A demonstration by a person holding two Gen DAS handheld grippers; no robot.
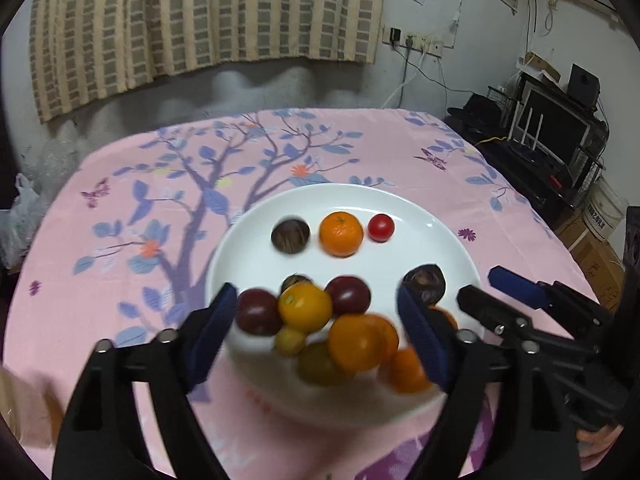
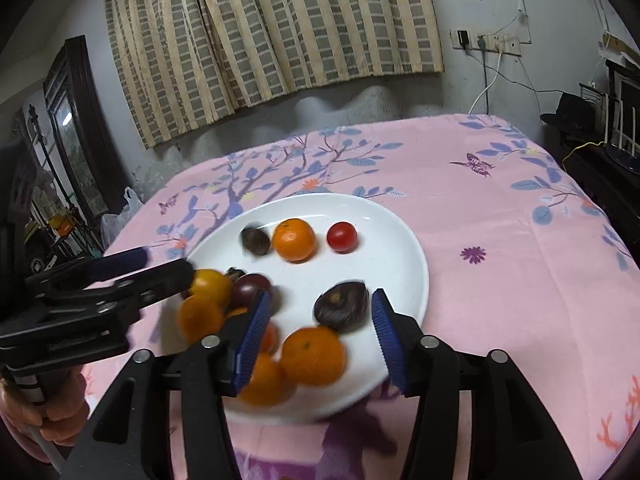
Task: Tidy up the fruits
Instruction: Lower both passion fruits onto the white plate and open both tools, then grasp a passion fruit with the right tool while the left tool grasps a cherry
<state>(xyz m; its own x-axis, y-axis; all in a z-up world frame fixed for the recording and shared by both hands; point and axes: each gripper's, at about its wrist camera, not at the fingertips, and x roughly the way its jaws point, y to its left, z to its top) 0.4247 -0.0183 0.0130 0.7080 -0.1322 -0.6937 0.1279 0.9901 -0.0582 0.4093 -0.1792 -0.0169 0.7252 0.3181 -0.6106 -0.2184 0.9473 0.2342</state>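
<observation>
A white plate (image 1: 440, 248) (image 2: 404, 256) on the pink cloth holds the fruit. At its far side a dark chestnut (image 1: 290, 237), an orange (image 1: 341, 234) (image 2: 294, 239) and a red cherry tomato (image 1: 381, 227) (image 2: 341, 237) stand in a row. A heap of dark, yellow and orange fruit (image 1: 320, 320) lies at the near side. My left gripper (image 1: 316, 334) is open, with the heap between its fingers. My right gripper (image 2: 320, 328) is open, with a dark chestnut (image 2: 341, 306) between its fingers; an orange (image 2: 314, 356) lies just in front.
The pink flowered tablecloth (image 1: 120, 240) covers the table. A striped curtain (image 1: 200, 20) hangs behind. Black shelves with electronics (image 1: 560, 140) stand at the right. A plastic bag (image 1: 20, 216) sits off the left edge. The right gripper also shows in the left wrist view (image 1: 492, 288).
</observation>
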